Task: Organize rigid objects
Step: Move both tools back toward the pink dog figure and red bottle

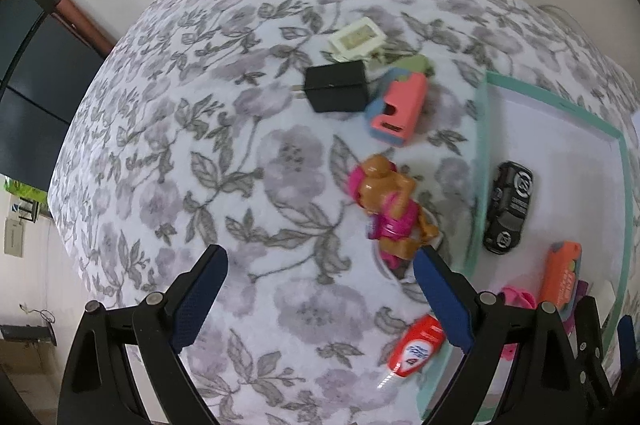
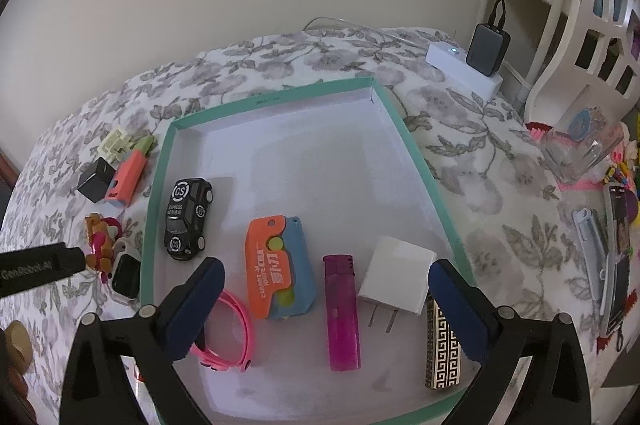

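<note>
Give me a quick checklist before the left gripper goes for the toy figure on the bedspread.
1. Left gripper open and empty: ok.
2. Toy figure between its fingers: not ok, it lies off to one side, near one fingertip.
3. Figure free of neighbours: not ok, it rests against a white smartwatch.
4. Right gripper open, holding nothing: ok; the purple lighter lies loose on the tray floor beneath it.
5. Free space in the green-rimmed tray: ok, the far half is bare.
6. Figure's weight and grip points: cannot tell.

Toy car (image 2: pixel 187 218), lighter (image 2: pixel 341 311) and charger (image 2: pixel 396 283) lie in tray (image 2: pixel 276 98).
</note>
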`<state>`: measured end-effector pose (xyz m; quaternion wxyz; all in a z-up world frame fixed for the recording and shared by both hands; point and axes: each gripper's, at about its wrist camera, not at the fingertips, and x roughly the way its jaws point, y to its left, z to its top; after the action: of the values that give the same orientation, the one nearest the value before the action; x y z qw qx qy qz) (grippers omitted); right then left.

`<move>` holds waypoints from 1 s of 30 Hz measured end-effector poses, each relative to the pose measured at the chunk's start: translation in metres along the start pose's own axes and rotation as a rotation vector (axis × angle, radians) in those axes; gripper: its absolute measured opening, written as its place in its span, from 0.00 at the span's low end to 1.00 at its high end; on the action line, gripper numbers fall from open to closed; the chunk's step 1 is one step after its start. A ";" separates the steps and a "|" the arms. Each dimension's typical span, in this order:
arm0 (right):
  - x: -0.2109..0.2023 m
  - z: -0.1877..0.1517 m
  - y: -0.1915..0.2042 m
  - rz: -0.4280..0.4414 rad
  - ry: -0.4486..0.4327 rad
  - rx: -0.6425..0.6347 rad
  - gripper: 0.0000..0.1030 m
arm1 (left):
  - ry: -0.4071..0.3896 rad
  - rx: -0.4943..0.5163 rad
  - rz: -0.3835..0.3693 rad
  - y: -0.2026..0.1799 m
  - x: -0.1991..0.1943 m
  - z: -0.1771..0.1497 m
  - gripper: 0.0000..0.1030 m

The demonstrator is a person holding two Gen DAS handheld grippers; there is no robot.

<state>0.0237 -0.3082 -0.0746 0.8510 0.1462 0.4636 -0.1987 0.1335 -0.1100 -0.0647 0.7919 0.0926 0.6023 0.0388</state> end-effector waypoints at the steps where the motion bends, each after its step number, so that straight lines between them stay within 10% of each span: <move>1: -0.001 0.000 0.000 0.001 0.000 0.001 1.00 | -0.002 -0.007 0.003 0.004 0.000 0.001 0.92; 20: -0.010 -0.016 0.084 0.251 0.110 -0.140 0.99 | -0.033 -0.045 0.093 0.073 0.004 -0.007 0.92; 30: -0.006 -0.033 0.109 0.310 0.218 -0.194 0.81 | 0.040 -0.046 0.061 0.089 0.032 -0.029 0.92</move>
<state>0.0483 -0.1967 -0.0805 0.8263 0.1539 0.5418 -0.0028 0.1191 -0.0147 -0.0853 0.7802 0.0922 0.6137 0.0786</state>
